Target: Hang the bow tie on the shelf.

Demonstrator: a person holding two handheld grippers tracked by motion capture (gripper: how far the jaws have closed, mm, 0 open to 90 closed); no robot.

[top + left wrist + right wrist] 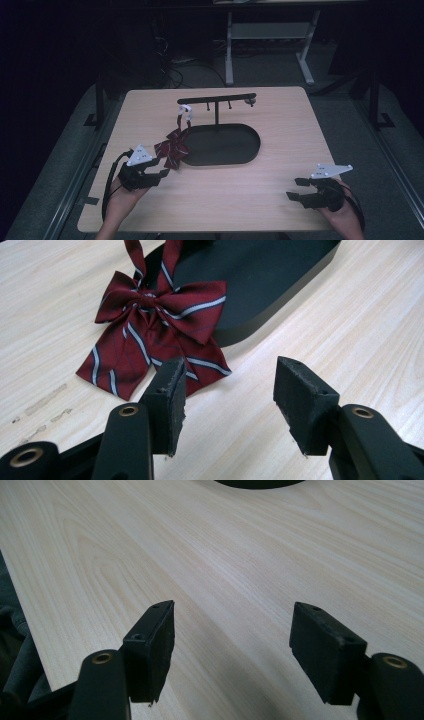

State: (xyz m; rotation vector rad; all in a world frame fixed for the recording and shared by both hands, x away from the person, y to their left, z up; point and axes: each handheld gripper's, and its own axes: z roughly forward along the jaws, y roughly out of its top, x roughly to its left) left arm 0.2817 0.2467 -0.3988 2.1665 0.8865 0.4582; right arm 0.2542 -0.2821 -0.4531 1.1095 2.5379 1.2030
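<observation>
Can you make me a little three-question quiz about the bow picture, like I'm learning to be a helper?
1. True or false: the left gripper is squeezing the striped bow tie.
2. What does the bow tie partly lie on? A) the black oval stand base B) a plate C) a book
3. Which gripper is nearer the bow tie, the left one or the right gripper?

Key
1. False. Its jaws stand apart with bare table between them, and the bow lies just beyond them.
2. A. The bow's top edge overlaps the base; its strap runs up toward the stand's bar.
3. The left one.
</observation>
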